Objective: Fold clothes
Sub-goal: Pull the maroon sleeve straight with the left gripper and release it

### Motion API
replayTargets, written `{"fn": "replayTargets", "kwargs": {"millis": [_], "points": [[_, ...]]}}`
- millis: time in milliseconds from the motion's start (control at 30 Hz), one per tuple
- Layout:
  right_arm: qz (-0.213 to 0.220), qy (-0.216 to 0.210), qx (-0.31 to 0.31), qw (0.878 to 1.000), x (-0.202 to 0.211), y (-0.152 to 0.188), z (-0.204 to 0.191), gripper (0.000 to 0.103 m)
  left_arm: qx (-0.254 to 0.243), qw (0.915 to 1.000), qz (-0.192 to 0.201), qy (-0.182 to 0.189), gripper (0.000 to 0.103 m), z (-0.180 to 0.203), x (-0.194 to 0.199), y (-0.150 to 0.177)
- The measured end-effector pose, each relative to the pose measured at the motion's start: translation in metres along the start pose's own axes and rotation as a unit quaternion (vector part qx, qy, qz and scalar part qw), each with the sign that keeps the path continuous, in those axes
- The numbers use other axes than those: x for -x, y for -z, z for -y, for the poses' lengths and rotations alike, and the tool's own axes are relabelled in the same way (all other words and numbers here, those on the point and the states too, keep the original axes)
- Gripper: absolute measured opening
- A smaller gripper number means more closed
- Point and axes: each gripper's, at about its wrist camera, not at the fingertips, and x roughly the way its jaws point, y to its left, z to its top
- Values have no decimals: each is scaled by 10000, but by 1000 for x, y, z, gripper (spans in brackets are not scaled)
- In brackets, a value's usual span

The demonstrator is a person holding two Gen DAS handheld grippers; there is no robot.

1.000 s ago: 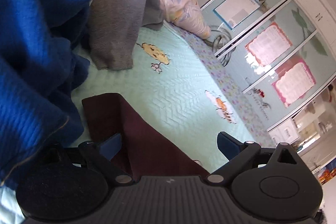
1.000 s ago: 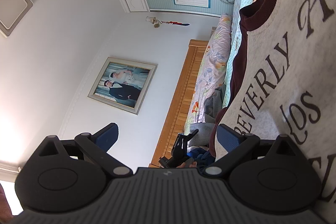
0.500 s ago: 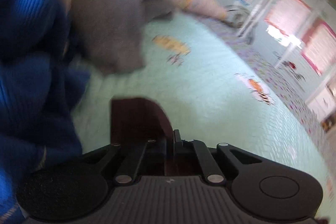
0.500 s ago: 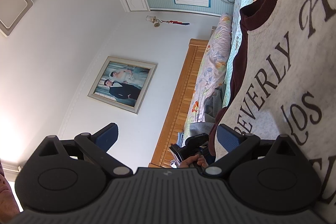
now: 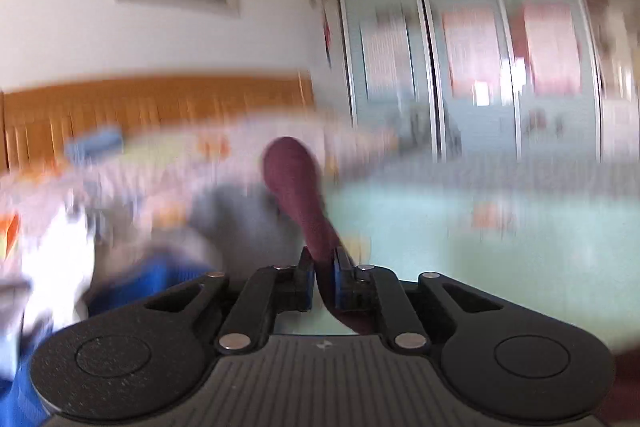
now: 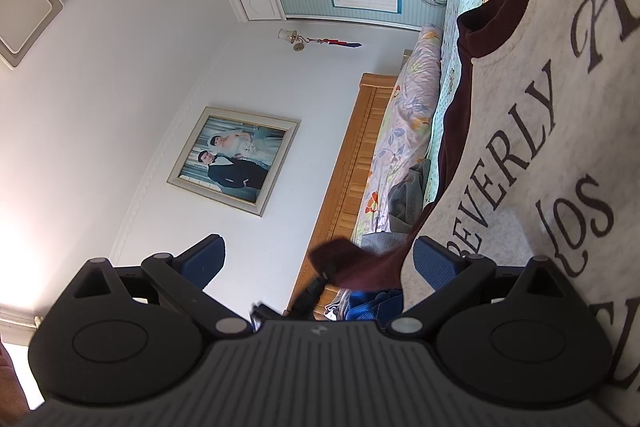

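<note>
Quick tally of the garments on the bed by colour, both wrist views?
Grey with maroon trim: 1, the lettered shirt; its maroon sleeve is pinched in the left claw.
Plain grey: 1, grey garment.
Blue: 1, blue knit.
Total: 3

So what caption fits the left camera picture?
Left gripper shut on a maroon sleeve, lifting it above the bed.

Two claws (image 5: 322, 267) (image 6: 316, 261), one lettered shirt (image 6: 560, 147) (maroon-trimmed), one framed picture (image 6: 234, 159).
</note>
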Motion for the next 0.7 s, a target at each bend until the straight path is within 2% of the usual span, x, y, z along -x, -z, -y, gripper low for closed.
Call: {"fn": "replayTargets", "kwargs": {"millis": [100, 167, 200, 333, 367, 400, 500, 600, 700], "points": [[0, 0, -4, 10000, 1, 0, 0, 100, 613, 9932, -989, 100, 14, -16, -7, 32], [1, 1, -6, 10000, 2, 1, 0, 100, 921, 9885, -1203, 23, 16, -25, -3, 48], [1, 1, -8, 10000, 2, 1, -1, 100, 965, 9878, -1219, 16, 20, -27, -1, 53], [3, 1, -10, 10000, 2, 1, -1, 100, 1002, 9880, -1175, 89, 22, -29, 5, 57], [3, 0, -11, 10000, 2, 1, 0, 100, 1072, 9875, -1149, 126, 27, -31, 3, 56], [3, 0, -11, 10000, 2, 1, 0, 100, 1187, 9864, -1120, 183, 37, -36, -3, 57], [7, 3, -10, 10000, 0, 2, -2, 100, 1384, 9850, -994, 258, 55, -38, -16, 51], [6, 5, -9, 10000, 0, 3, -2, 100, 1255, 9881, -828, 317, 63, -31, -23, 39], [7, 3, -11, 10000, 0, 2, -3, 100, 1088, 9906, -801, 215, 70, -25, -34, 28]]}}
